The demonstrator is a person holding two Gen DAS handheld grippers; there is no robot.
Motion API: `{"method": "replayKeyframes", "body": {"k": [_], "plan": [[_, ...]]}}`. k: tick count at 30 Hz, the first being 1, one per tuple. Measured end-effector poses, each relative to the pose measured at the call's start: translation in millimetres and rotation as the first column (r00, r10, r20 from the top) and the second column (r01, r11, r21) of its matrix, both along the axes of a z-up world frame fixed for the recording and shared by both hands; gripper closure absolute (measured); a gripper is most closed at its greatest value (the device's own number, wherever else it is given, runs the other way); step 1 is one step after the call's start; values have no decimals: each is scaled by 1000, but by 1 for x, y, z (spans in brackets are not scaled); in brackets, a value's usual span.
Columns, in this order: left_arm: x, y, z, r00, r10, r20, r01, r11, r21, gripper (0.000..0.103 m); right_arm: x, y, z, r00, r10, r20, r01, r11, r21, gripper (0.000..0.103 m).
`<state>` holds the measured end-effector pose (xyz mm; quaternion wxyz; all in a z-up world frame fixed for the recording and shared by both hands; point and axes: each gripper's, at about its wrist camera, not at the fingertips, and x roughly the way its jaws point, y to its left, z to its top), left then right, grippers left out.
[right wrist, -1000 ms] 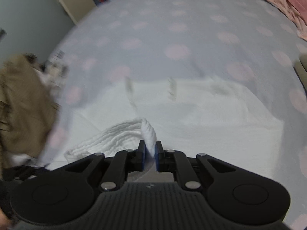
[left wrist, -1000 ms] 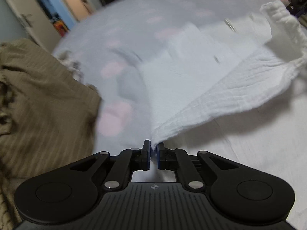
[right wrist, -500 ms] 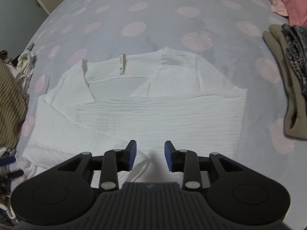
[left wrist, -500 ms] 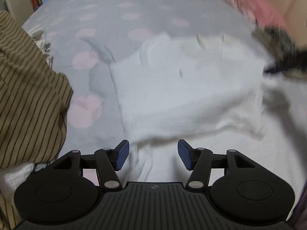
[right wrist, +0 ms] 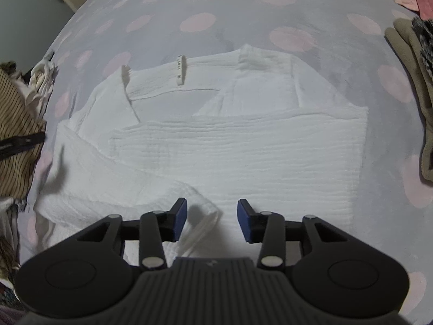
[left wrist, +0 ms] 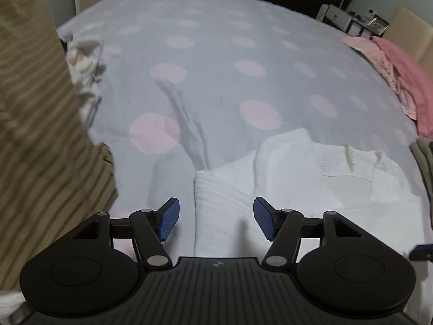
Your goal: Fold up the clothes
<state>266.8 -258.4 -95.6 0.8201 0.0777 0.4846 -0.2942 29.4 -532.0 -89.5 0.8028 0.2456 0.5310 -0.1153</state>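
White garment lies partly folded on the bed, long axis crosswise; right gripper directly over its near edge, nearer; left gripper at its left end; both released.

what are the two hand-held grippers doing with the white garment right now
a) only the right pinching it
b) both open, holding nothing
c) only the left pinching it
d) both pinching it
b: the left hand-held gripper and right hand-held gripper both show their jaws spread apart with nothing between them, and the white garment lies flat on the bed.
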Motion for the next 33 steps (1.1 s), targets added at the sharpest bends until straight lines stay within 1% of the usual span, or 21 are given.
{"method": "replayKeyframes", "body": {"k": [2,4,5,6,7,8,9,10,11,15,18,21,24,25,26,27,28,29,30,32,33], "plan": [[6,-2,-12,1000,22,0,-22,1000,-1,49,0,-5,-5,1000,-22,-2,22,999,33,58],[11,0,-19,999,38,-17,-39,999,-29,50,1,-8,-12,999,-42,-3,43,996,75,58],[14,2,-23,999,45,-28,-47,998,-45,56,2,-8,-15,999,-53,3,53,994,96,59],[15,2,-26,998,49,-41,-51,997,-60,68,3,-9,-18,998,-62,6,61,992,113,59],[16,1,-29,998,48,-47,-50,997,-60,77,5,-8,-21,998,-67,1,66,990,125,61],[16,1,-31,998,45,-49,-47,997,-56,87,6,-8,-23,997,-74,-7,74,988,132,75],[15,1,-31,998,41,-38,-43,998,-55,95,7,-8,-24,997,-82,-15,83,987,137,85],[14,1,-30,999,36,-22,-38,998,-55,99,8,-8,-25,996,-90,-23,93,986,142,97],[14,3,-28,999,39,-16,-39,997,-59,100,9,-9,-24,995,-95,-29,98,984,145,98],[16,9,-22,998,59,-8,-59,995,-83,101,9,-10,-1,996,-82,-28,86,985,153,99],[17,13,-17,997,74,-3,-74,992,-100,101,7,-12,29,996,-71,54,61,985,158,99],[18,17,-12,996,89,3,-88,989,-118,101,11,-15,49,986,-85,140,73,993,91,99],[20,22,-7,995,104,8,-102,985,-136,100,22,-16,46,975,-121,185,123,992,1,97],[20,23,-6,994,109,9,-107,984,-142,100,26,-16,43,973,-133,191,140,990,-25,92],[20,23,-6,994,113,12,-110,985,-132,98,28,-16,39,974,-142,179,152,987,-46,91],[20,21,-8,993,115,15,-113,987,-116,98,29,-17,35,976,-143,164,153,987,-50,89],[20,22,-8,994,111,15,-109,988,-107,96,29,-20,32,977,-147,155,154,987,-38,86],[20,24,-8,994,104,12,-102,990,-102,89,27,-22,29,978,-149,146,155,988,-28,82],[19,26,-7,995,94,10,-93,991,-94,83,25,-23,27,979,-150,135,154,988,-22,82],[12,30,-4,998,55,20,-53,996,-66,79,19,-25,23,983,-144,114,145,989,-2,75],[7,32,-2,999,29,25,-28,998,-52,79,15,-24,20,986,-135,96,134,991,20,73]]}}
